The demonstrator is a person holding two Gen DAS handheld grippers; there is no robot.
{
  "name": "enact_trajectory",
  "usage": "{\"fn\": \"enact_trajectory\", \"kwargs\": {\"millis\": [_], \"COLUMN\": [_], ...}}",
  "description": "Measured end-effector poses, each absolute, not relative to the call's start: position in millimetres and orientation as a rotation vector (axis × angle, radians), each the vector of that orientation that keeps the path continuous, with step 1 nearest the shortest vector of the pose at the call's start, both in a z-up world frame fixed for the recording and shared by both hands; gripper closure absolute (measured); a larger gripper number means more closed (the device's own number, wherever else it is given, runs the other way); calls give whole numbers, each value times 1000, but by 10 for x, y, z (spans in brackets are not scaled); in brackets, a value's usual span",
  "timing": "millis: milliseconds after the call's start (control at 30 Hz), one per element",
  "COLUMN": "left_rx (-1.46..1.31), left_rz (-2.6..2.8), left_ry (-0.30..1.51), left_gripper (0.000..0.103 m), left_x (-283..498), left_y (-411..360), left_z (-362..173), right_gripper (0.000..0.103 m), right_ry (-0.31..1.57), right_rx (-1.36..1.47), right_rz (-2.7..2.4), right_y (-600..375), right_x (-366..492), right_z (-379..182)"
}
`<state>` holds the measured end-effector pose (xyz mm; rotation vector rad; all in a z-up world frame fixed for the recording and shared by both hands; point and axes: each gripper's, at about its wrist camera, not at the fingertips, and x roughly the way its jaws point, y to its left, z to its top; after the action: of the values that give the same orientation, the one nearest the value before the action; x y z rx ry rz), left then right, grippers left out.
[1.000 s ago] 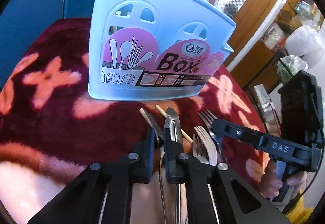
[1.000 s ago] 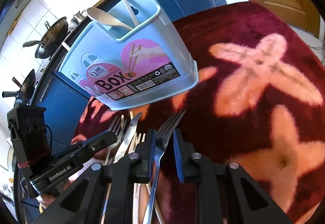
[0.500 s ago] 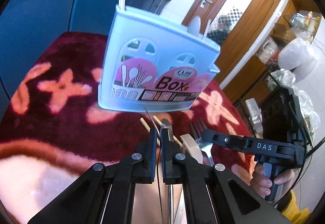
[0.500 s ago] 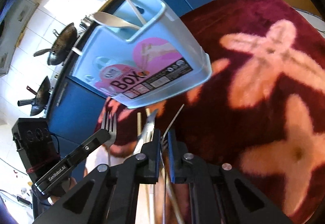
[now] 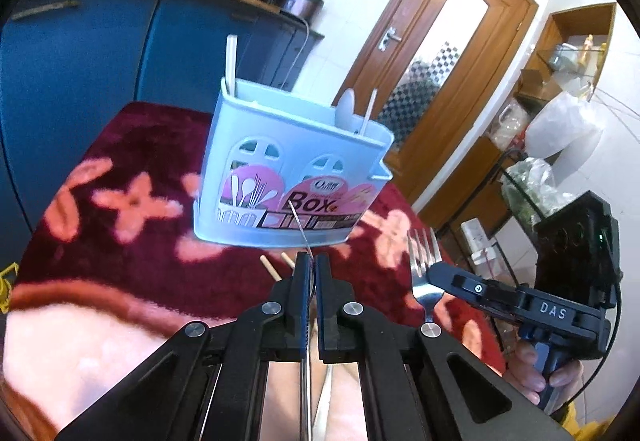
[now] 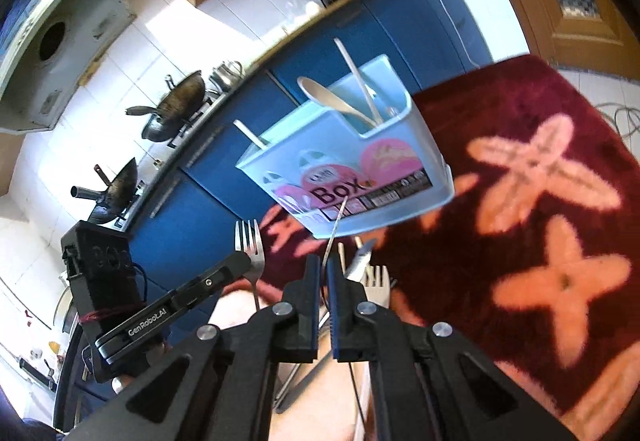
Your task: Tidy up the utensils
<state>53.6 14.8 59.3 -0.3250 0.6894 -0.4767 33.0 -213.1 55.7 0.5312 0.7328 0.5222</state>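
Both grippers, left and right, have jaws clamped on a fork each, lifted before the utensil box. Advice: carry each above box rim, tines up, then lower.

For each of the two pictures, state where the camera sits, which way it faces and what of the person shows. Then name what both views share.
Left wrist: on the left gripper, facing the blue utensil box; the right gripper and a hand show at right.
Right wrist: on the right gripper, facing the box from its other side; the left gripper shows at left.
Shared: the box, a fork in each gripper, the red floral cloth.
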Motion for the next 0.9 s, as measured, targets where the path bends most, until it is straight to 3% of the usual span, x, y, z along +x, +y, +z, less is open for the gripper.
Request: {"fn": "enact_trajectory", "kwargs": {"millis": [900], "left_rx": [-286], "left_rz": [-438], "left_ry": [486], "left_gripper": [102], "left_x": [529], "left_y": [273], "left_z": [1369], "right_gripper": [99], "right_ry": [510], "right_rx": [448], "right_rz": [517], "right_y": [-2111], "right_x": [230], "right_z": [1334]}}
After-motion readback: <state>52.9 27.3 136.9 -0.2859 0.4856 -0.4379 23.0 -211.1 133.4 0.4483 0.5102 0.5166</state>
